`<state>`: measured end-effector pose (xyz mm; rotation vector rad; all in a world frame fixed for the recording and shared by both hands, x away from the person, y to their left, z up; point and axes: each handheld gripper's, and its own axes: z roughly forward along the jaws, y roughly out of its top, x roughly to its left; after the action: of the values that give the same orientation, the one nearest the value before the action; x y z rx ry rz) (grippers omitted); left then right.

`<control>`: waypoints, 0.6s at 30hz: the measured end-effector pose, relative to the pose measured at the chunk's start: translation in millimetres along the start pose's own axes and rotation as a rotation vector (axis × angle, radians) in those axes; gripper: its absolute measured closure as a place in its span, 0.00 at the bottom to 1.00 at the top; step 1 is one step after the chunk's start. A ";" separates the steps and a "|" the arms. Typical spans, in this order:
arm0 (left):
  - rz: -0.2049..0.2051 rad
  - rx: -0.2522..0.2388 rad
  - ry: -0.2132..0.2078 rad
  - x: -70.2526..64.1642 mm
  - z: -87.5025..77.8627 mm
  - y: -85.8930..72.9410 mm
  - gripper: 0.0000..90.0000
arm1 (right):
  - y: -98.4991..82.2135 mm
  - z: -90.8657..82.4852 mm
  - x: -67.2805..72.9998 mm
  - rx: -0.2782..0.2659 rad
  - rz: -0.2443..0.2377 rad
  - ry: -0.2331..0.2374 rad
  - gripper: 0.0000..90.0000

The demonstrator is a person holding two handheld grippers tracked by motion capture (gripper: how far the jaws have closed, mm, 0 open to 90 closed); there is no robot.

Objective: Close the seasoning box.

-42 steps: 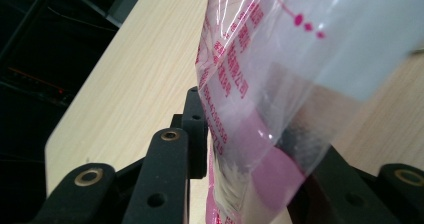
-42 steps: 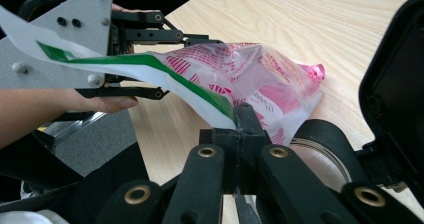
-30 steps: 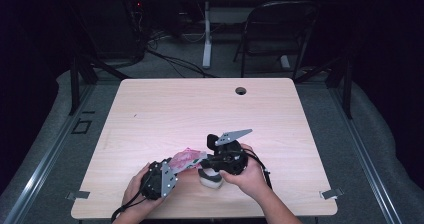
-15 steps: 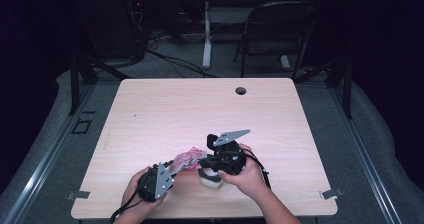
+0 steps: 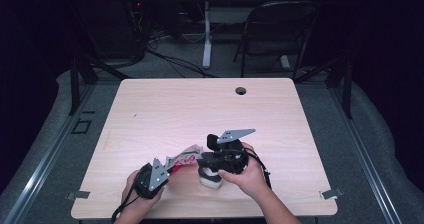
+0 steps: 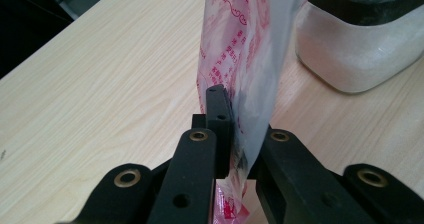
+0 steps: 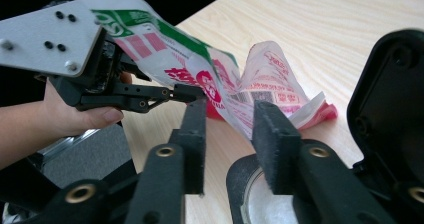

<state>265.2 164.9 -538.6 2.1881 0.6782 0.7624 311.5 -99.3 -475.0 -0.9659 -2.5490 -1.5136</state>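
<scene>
At the table's (image 5: 150,109) six-o'clock edge, the left gripper (image 5: 167,170) clamps the printed plastic bag (image 5: 184,159); the right gripper (image 7: 230,129), jaws just parted, straddles it above the white jar (image 5: 210,178), filling apparently unfinished.

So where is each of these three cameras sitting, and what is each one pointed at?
High view: above the person's side, looking down on the table; both hands and tools show.
Left gripper view: rides the left tool, looking along its jaws, which are pinching the printed plastic bag.
Right gripper view: rides the right tool, with jaws apart around the bag, facing the left hand.
Shared: bag, white jar and table.
</scene>
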 end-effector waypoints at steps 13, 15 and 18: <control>-0.298 -0.094 -0.029 50.3 -9.0 -18.0 1.00 | -0.2 -17.3 -1.6 -0.077 -0.022 -0.064 0.64; -0.312 -0.095 -0.014 55.0 -11.1 -19.6 1.00 | -0.2 -20.3 -1.6 -0.084 -0.021 -0.069 0.63; -0.340 -0.104 0.025 63.9 -15.5 -22.9 1.00 | -0.4 -23.3 -1.5 -0.093 -0.023 -0.078 0.62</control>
<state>293.1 227.7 -527.0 1.9049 0.9699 0.6318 306.0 -118.8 -463.5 -1.0295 -2.5713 -1.6466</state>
